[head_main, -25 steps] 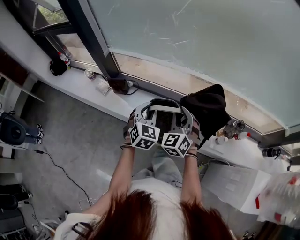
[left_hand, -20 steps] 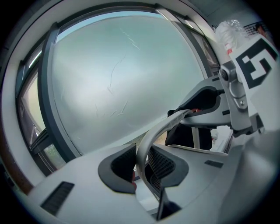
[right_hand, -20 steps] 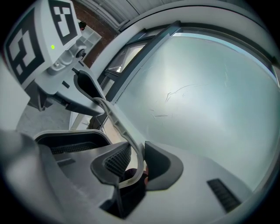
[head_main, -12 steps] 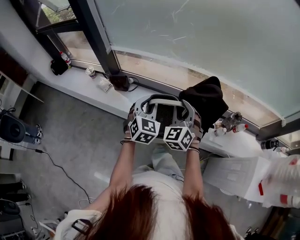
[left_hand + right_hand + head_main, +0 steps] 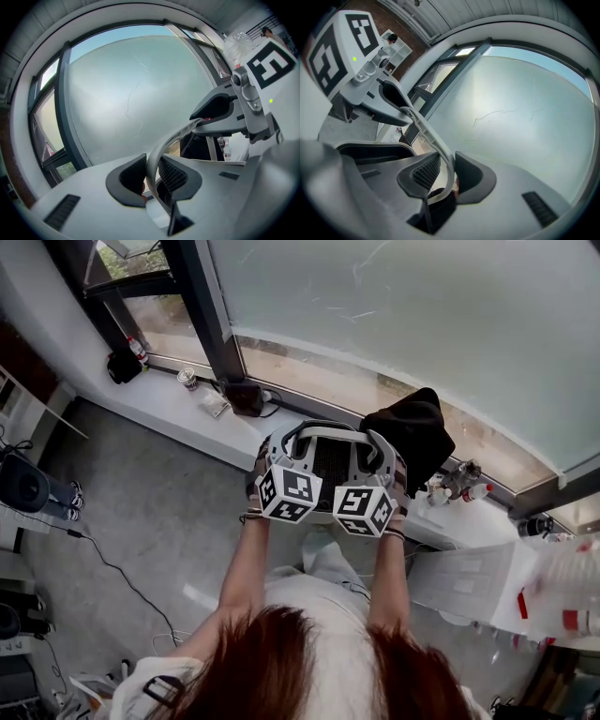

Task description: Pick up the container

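Container (image 5: 330, 457), a grey tub with a dark mesh inside, is held in the air in front of the person, seen against the white window ledge (image 5: 169, 404) and just beside a black bag (image 5: 412, 442). Left gripper (image 5: 151, 174) is pinched on its thin grey rim at one side. Right gripper (image 5: 446, 174) is clamped on the same rim at the opposite side.

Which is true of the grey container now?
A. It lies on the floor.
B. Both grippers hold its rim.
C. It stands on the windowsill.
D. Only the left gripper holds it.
B: the left gripper and the right gripper each clamp the rim of the container.
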`<action>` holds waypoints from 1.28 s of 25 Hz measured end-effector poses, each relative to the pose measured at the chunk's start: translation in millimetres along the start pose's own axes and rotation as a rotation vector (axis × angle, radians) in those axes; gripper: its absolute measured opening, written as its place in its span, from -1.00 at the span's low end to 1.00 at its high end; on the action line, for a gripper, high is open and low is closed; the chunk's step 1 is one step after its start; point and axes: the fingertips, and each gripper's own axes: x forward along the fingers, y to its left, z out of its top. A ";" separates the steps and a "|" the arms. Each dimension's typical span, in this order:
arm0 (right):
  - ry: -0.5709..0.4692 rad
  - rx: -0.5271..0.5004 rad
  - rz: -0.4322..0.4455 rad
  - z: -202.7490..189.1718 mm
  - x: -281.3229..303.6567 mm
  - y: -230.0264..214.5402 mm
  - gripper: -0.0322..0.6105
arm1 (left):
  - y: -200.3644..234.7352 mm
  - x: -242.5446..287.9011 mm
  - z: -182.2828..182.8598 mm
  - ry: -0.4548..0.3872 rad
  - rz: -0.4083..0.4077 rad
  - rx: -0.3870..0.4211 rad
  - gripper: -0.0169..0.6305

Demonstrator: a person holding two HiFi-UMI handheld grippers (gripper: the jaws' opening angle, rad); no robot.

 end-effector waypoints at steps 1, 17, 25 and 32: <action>-0.006 -0.001 0.001 3.1 -3.7 -0.3 -0.56 | 0.8 -4.5 2.0 -0.006 0.005 0.000 -0.68; -0.079 -0.016 -0.017 47.6 -48.4 -6.6 -0.56 | 16.7 -60.0 32.7 -0.071 0.070 0.000 -0.68; -0.103 -0.023 -0.007 57.1 -64.2 -11.0 -0.56 | 15.4 -77.3 43.6 -0.092 0.079 0.001 -0.68; -0.114 -0.018 -0.019 65.6 -76.3 -15.5 -0.56 | 15.5 -89.0 52.9 -0.119 0.075 0.001 -0.68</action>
